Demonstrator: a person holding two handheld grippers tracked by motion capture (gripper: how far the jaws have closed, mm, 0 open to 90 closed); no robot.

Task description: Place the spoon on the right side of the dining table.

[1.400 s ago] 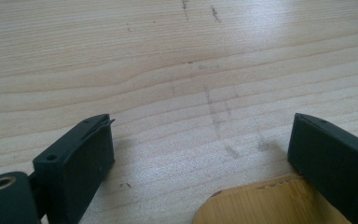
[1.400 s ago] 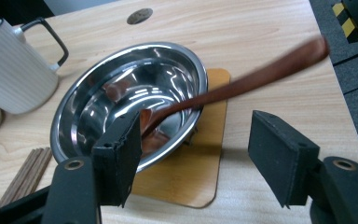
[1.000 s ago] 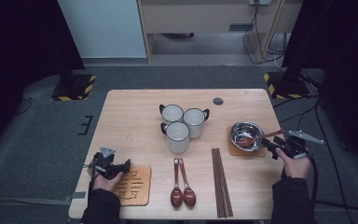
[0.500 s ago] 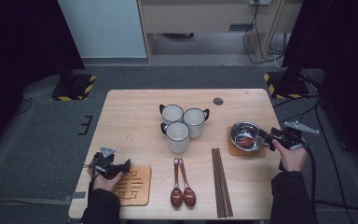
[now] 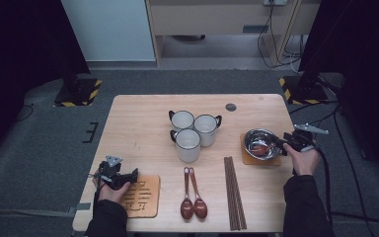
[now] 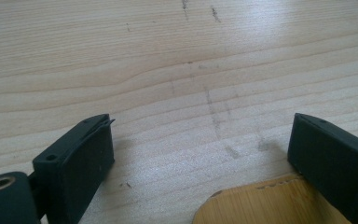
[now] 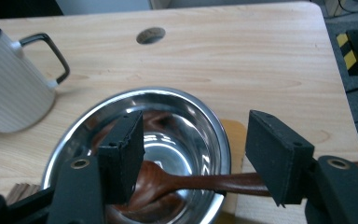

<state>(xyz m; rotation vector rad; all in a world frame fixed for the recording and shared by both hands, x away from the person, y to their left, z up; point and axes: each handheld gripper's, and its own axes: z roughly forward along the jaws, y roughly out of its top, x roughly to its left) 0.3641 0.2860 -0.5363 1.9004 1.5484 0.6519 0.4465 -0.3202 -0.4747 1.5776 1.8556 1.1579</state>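
A steel bowl [image 5: 261, 144] stands on a bamboo coaster [image 5: 249, 159] at the table's right side. A dark wooden spoon [image 7: 186, 179] lies in the bowl [image 7: 200, 112], its handle sticking out over the rim toward my right hand. My right gripper [image 5: 282, 143] hovers at the bowl's right edge; in the right gripper view its jaws [image 7: 196, 149] stand wide apart above the spoon without touching it. My left gripper [image 5: 131, 174] rests near the front left corner, open [image 6: 200, 158], with bare wood between the jaws and the edge of another bamboo coaster [image 6: 270, 205] just below.
Three white mugs [image 5: 187, 143] cluster at the table's middle. Two wooden spoons [image 5: 192, 192] and a bundle of chopsticks [image 5: 234, 192] lie near the front edge. The left coaster [image 5: 140, 195] lies beside my left hand. A cable hole [image 5: 231, 106] sits at the back.
My right hand has shifted a little toward the far side of the table, staying beside the bowl with its jaws apart. The left hand has kept still.
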